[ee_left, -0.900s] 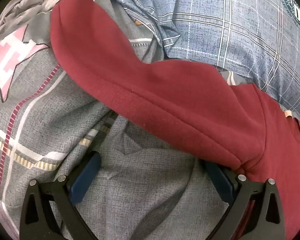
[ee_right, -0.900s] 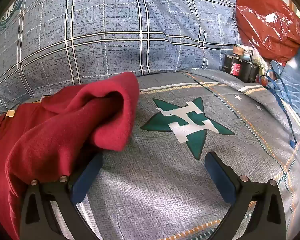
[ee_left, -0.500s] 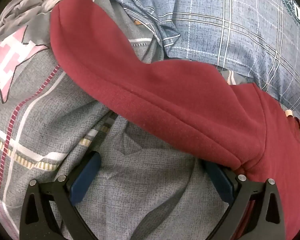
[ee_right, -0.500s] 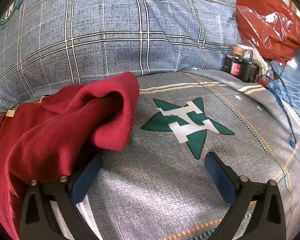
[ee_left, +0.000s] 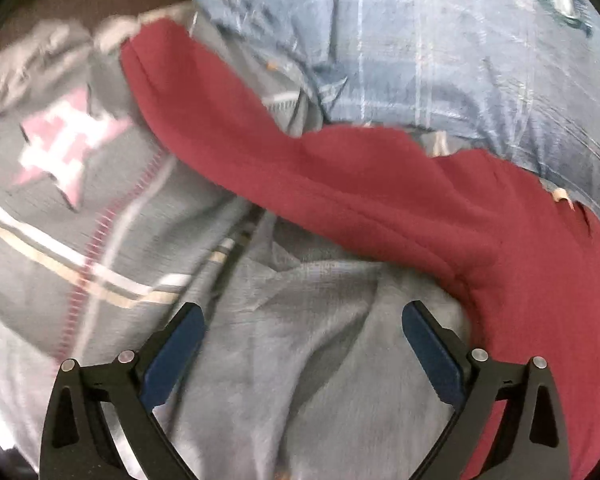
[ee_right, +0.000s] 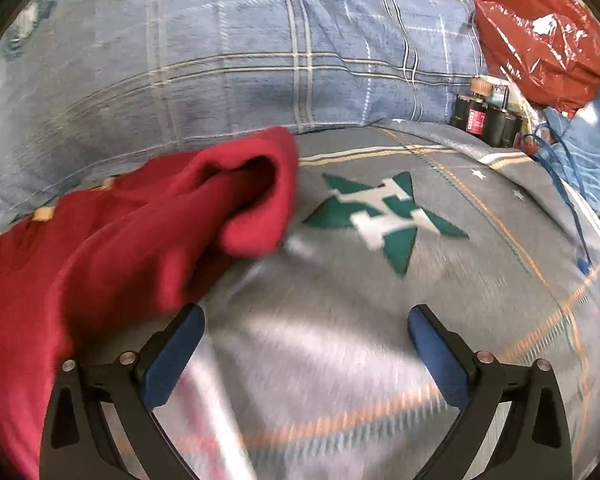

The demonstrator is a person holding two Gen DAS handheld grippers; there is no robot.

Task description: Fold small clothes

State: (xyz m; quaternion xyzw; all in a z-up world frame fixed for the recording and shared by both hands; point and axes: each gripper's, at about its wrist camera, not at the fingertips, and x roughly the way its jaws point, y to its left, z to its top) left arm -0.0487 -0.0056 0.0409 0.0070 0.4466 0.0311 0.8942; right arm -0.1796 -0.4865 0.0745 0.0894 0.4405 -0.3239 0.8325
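A dark red garment [ee_left: 380, 184] lies across the grey bedspread [ee_left: 300, 360], one sleeve running up to the left in the left wrist view. My left gripper [ee_left: 302, 322] is open just left of the garment's lower edge, with only grey cloth between its blue pads. In the right wrist view the same red garment [ee_right: 120, 240] is bunched at the left, its cuff end curled open. My right gripper [ee_right: 306, 324] stands open beside it over the bedspread [ee_right: 340, 340], its left finger close to the red cloth, nothing between the pads.
A blue plaid pillow [ee_right: 240, 60] lies behind the garment. A pink star print [ee_left: 68, 140] and a green star print [ee_right: 384, 216] mark the bedspread. A red plastic bag [ee_right: 540, 28], dark bottles [ee_right: 484, 116] and a blue cord [ee_right: 560, 168] sit at the far right.
Both views have pulled back and shifted with motion blur. The left gripper's right finger has come clear of the red garment's edge. Both grippers stay open.
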